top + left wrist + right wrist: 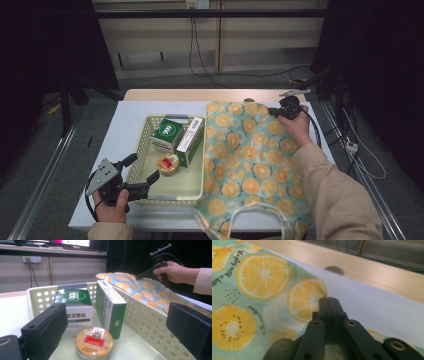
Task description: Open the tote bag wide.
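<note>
A cloth bag (pixel 250 160) printed with orange and kiwi slices lies flat on the right half of the table. My right gripper (pixel 272 112) is shut on its far corner; in the right gripper view the closed jaws (pixel 329 300) pinch the bag's edge (pixel 262 277). A pale perforated basket (pixel 136 155) holds a green-and-white box (pixel 167 134), a second narrow box (pixel 190 141) and a round tin (pixel 168 164). My left gripper (pixel 142 168) stands open at the basket's near left side. In the left gripper view the tin (pixel 94 342) lies between its pads with nothing gripped.
A white sheet (pixel 125 120) covers the table, with bare wood (pixel 200 94) at the far edge. The bag's clear handles (pixel 240 220) hang over the near edge. A cable (pixel 350 150) trails off to the right.
</note>
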Tool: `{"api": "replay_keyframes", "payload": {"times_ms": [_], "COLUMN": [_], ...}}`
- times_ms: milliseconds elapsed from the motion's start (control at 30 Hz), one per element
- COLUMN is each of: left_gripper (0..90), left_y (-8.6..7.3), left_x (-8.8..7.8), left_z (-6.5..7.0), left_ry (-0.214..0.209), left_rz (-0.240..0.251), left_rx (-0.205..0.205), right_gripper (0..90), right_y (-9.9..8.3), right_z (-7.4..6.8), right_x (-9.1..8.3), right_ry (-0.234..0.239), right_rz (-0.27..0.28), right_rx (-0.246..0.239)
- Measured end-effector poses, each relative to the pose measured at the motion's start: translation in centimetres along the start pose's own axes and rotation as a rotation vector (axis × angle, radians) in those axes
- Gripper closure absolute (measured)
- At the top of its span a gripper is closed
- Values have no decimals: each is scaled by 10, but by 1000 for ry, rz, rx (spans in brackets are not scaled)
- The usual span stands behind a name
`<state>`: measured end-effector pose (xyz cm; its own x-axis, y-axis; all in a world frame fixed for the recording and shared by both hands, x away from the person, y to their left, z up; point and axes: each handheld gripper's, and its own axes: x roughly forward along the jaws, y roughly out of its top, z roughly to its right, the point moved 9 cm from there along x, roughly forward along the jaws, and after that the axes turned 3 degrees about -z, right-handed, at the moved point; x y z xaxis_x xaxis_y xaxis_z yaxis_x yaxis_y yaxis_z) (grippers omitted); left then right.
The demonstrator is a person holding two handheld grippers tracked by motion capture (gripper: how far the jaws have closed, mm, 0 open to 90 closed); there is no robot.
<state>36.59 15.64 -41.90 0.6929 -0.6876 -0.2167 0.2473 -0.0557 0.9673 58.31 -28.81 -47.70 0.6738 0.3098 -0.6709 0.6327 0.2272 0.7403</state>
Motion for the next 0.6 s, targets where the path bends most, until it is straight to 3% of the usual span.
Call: {"api": "replay_keyframes", "payload": {"times_ms": [100,167,233,267,300,333,400,433,500,600], "left_gripper": [35,35,35,35,35,35,35,35,35,35], "left_y": [2,2,2,2,2,2,1,1,1,2], "left_x": [1,1,1,1,1,1,2,3,3,3], "left_z": [1,1,-1,-1,-1,-1,-1,0,0,0], "left_ry": [-5,-6,-4,-4,-5,-6,-7,-8,-7,-6], "left_rz": [3,5,5,8,7,7,2,1,-3,2], "left_rx": [6,5,4,1,-1,-3,-3,0,9,7], "right_gripper": [880,730,480,455,466,433,332,332,319,287], "right_y": [8,5,-2,-5,-7,-9,-19,-19,-27,-42], "right_z": [20,31,36,34,30,25,2,2,-16,-44], "right_x": [3,3,2,0,-3,-6,-18,-18,-29,-46], "right_ry": [-34,-82,-104,-98,-73,-53,3,3,54,95], "right_rz": [25,10,-16,-26,-21,-13,-16,-16,-16,-17], "right_rx": [54,69,62,42,21,14,-35,-35,-60,-122]}}
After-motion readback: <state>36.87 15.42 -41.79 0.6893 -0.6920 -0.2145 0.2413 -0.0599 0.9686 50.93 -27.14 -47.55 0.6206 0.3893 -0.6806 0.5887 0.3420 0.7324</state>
